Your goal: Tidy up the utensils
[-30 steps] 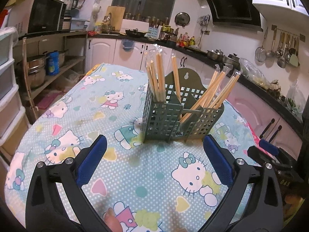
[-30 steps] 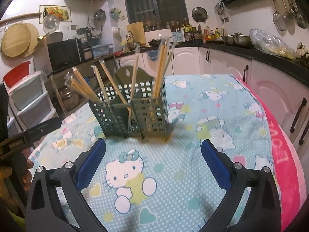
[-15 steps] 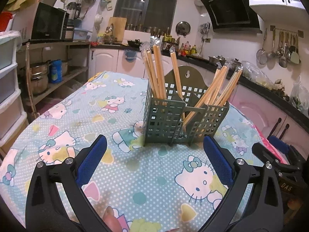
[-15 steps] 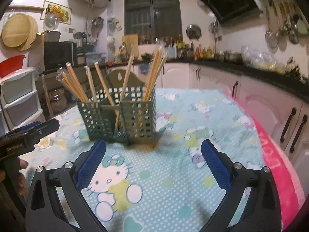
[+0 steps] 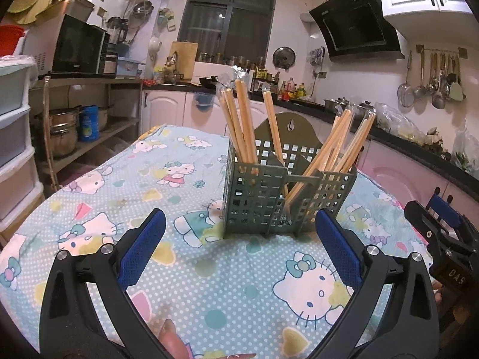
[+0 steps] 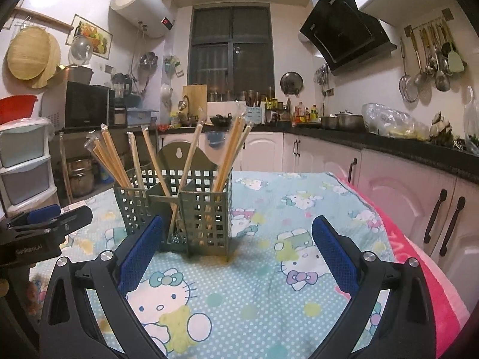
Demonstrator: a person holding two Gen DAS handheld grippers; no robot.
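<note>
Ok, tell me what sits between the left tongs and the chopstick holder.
Nothing visible: only bare tablecloth lies between the open left tongs and the green chopstick holder.

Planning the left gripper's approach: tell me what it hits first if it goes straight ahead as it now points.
Most likely the green utensil caddy: it stands on the tablecloth straight ahead of the open left gripper. Only bare cloth lies between, though the fisheye makes depth uncertain.

White letters "DAS" mark the black body of the right gripper [image 5: 449,248], seen right of the left gripper's fingers [image 5: 143,246]. The pink towel [image 6: 419,257] right of the right gripper's fingers [image 6: 335,255] bears lettering resembling "LOVE".
</note>
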